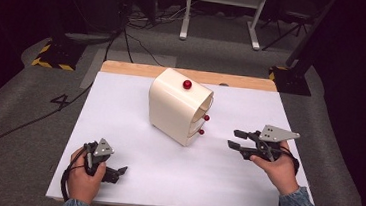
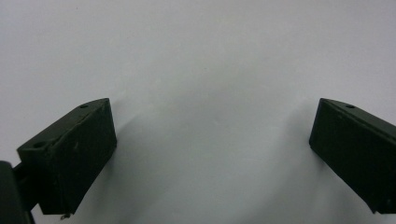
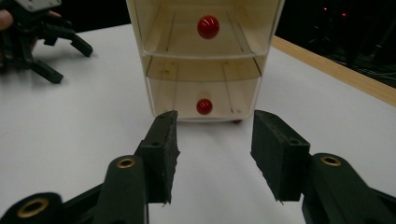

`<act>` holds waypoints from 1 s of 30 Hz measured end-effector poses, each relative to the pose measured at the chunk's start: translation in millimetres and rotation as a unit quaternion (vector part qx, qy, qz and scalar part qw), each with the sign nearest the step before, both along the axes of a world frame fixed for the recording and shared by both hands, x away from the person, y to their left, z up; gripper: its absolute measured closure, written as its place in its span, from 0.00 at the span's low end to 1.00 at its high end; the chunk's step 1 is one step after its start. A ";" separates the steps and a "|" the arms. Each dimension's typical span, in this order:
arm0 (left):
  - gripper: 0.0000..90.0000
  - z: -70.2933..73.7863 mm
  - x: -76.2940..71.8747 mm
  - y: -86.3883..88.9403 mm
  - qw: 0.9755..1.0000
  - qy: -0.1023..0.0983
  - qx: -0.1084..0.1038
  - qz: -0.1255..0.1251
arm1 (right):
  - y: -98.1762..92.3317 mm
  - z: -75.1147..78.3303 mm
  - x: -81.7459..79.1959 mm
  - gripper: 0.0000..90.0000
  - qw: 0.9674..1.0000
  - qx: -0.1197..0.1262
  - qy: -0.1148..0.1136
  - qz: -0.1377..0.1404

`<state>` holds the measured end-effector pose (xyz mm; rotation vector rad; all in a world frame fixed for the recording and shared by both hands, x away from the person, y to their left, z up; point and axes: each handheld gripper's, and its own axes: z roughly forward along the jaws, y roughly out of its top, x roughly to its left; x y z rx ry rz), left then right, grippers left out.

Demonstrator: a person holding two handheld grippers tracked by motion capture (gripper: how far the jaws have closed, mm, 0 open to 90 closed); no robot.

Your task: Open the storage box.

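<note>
A cream drawer cabinet (image 1: 178, 107) stands in the middle of the white table (image 1: 119, 117), its front turned toward the right. It has a red knob on top (image 1: 187, 85) and two drawers with red knobs (image 1: 206, 118). In the right gripper view the upper drawer knob (image 3: 208, 26) and lower drawer knob (image 3: 204, 106) face me. My right gripper (image 1: 232, 138) is open, a short way in front of the drawers, its jaws framing the lower drawer (image 3: 204, 88). Near the table's front left my left gripper (image 1: 118, 174) is open and holds nothing, over bare table (image 2: 205, 70).
A wooden strip (image 1: 133, 69) runs along the table's far edge. Beyond it lie grey carpet, cables (image 1: 126, 43), stand bases with yellow-black tape (image 1: 54, 54) and white desk legs (image 1: 185, 13). My left gripper (image 3: 42, 44) appears at the upper left of the right gripper view.
</note>
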<state>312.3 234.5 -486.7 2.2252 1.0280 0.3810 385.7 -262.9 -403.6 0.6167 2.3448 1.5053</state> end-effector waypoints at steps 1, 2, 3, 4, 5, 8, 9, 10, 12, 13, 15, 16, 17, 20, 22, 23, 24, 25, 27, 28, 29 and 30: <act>0.01 0.1 0.1 0.1 1.000 0.001 0.001 -0.001 | 5.8 -0.6 4.2 0.58 1.000 0.006 -0.004 0.007; 0.01 0.1 0.1 0.1 1.000 0.000 0.001 0.000 | 8.7 -1.2 6.3 0.58 1.000 0.007 -0.003 0.009; 0.01 0.1 0.1 0.1 1.000 0.000 0.001 0.000 | 8.7 -1.2 6.3 0.58 1.000 0.007 -0.003 0.009; 0.01 0.0 0.1 0.1 1.000 0.000 0.001 0.000 | 11.6 -2.1 8.4 0.59 1.000 0.010 -0.005 0.011; 0.01 0.2 0.2 0.1 1.000 0.001 0.001 -0.001 | 18.0 -3.9 11.8 0.60 1.000 0.013 -0.006 0.015; 0.01 0.0 0.2 0.1 1.000 -0.001 0.001 -0.001 | 27.2 -6.7 16.2 0.63 1.000 0.014 -0.005 0.015; 0.01 0.1 0.2 0.1 1.000 -0.001 0.001 -0.001 | 30.3 -7.8 18.2 0.63 1.000 0.015 -0.006 0.017; 0.01 0.0 0.2 0.0 1.000 -0.001 0.001 -0.001 | 33.1 -8.9 20.2 0.64 1.000 0.015 -0.008 0.017; 0.01 0.0 0.2 0.0 1.000 -0.001 0.001 -0.001 | 36.0 -10.4 22.3 0.65 1.000 0.016 -0.009 0.018; 0.01 0.0 0.2 0.0 1.000 -0.001 0.001 -0.001 | 38.8 -12.4 24.2 0.65 1.000 0.015 -0.007 0.018; 0.01 0.0 0.2 0.1 1.000 -0.001 0.001 -0.001 | 45.8 -20.4 29.7 0.68 1.000 0.014 -0.002 0.018; 0.01 0.0 0.2 0.1 1.000 -0.001 0.001 -0.001 | 48.1 -23.5 31.1 0.69 1.000 0.015 0.001 0.018; 0.01 0.0 0.2 0.1 1.000 -0.001 0.001 -0.001 | 48.1 -23.5 31.1 0.69 1.000 0.015 0.001 0.018; 0.01 0.1 0.3 0.1 1.000 -0.001 0.001 -0.001 | 54.2 -32.9 33.7 0.72 1.000 0.011 0.005 0.018; 0.01 0.3 0.4 0.2 1.000 0.001 0.002 -0.001 | 56.8 -39.2 35.8 0.74 1.000 0.011 0.007 0.015; 0.01 0.2 0.4 0.1 1.000 0.001 0.001 0.000 | 58.0 -44.6 38.7 0.74 1.000 0.015 0.010 0.011; 0.01 0.2 0.4 0.1 1.000 0.001 0.001 0.000 | 58.6 -47.0 40.1 0.74 1.000 0.017 0.014 0.012; 0.01 0.2 0.4 0.1 1.000 0.001 0.001 0.000 | 59.2 -49.4 41.5 0.75 1.000 0.019 0.014 0.013; 0.01 0.2 0.4 0.2 1.000 0.000 0.002 -0.001 | 60.7 -53.5 43.4 0.75 1.000 0.020 0.013 0.013; 0.01 0.2 0.4 0.2 1.000 0.000 0.002 -0.001 | 60.7 -53.5 43.4 0.75 1.000 0.020 0.013 0.013; 0.01 0.2 0.4 0.1 1.000 0.001 0.001 0.000 | 62.5 -57.4 45.1 0.75 1.000 0.023 0.015 0.015; 0.01 0.2 0.4 0.1 1.000 0.001 0.001 0.000 | 63.3 -59.3 46.1 0.75 0.999 0.021 0.017 0.016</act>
